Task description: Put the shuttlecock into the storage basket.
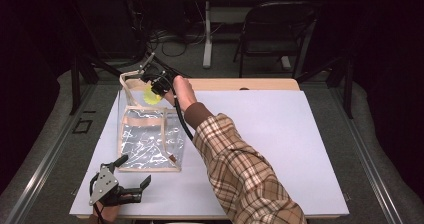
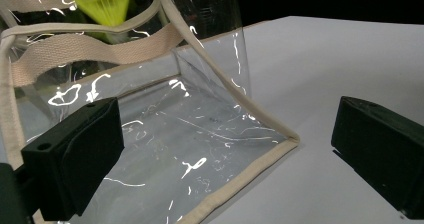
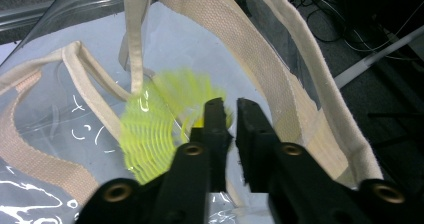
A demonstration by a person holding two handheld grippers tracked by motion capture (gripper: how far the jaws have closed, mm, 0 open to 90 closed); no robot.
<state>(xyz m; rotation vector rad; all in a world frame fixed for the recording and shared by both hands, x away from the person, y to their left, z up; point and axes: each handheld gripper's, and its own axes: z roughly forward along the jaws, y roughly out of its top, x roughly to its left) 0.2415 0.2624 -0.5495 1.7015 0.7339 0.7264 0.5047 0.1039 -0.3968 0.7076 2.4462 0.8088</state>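
Two hand-held grippers in play. Right hand-held gripper (image 1: 156, 85) sits over the mouth of the clear bag (image 1: 150, 139) at the far-left part of the white surface (image 1: 280, 149); jaws narrow, small gap, nothing pinched between the tips. Yellow shuttlecock (image 3: 155, 129) is blurred, just beside the tips, inside the bag opening among the beige straps (image 3: 280, 74). Left hand-held gripper (image 1: 134, 173) near the bag's front corner, low on the surface, jaws wide, holding nothing.
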